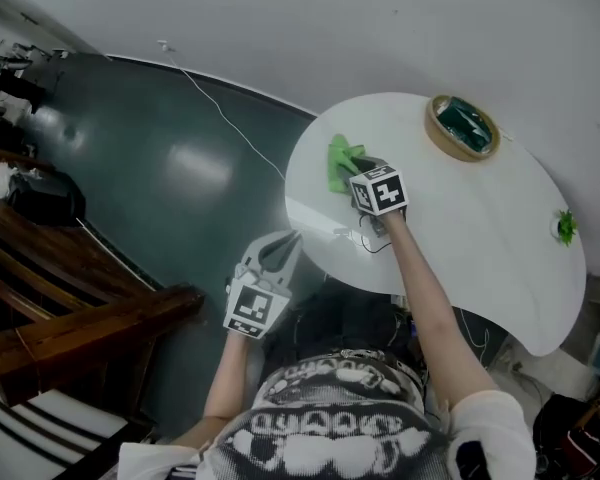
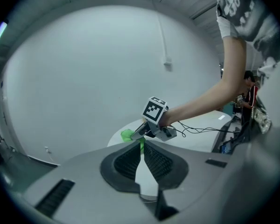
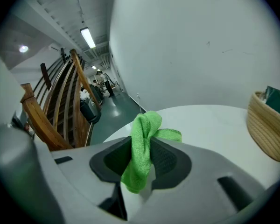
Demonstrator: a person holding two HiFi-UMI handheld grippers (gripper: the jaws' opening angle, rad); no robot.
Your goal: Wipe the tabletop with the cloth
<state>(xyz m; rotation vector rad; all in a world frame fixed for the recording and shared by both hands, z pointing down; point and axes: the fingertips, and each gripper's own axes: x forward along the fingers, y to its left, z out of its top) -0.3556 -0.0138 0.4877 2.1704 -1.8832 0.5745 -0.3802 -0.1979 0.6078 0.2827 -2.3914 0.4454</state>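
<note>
A bright green cloth (image 1: 340, 161) lies bunched on the left part of the round white table (image 1: 480, 238). My right gripper (image 1: 358, 171) is shut on it, low over the tabletop. In the right gripper view the cloth (image 3: 147, 129) is pinched between the dark pads and hangs out both above and below them. My left gripper (image 1: 278, 251) hovers off the table's near left edge, over the floor, with its jaws together and nothing held. From the left gripper (image 2: 142, 155) view, the right gripper (image 2: 140, 133) and the cloth (image 2: 127, 135) show on the table (image 2: 200, 129).
A round woven basket (image 1: 462, 126) with a dark green inside stands at the table's far side, also at the right in the right gripper view (image 3: 266, 125). A small green thing (image 1: 566, 227) sits near the table's right edge. A thin cable (image 1: 365, 240) trails by the near rim. Wooden railing (image 1: 70, 318) stands left.
</note>
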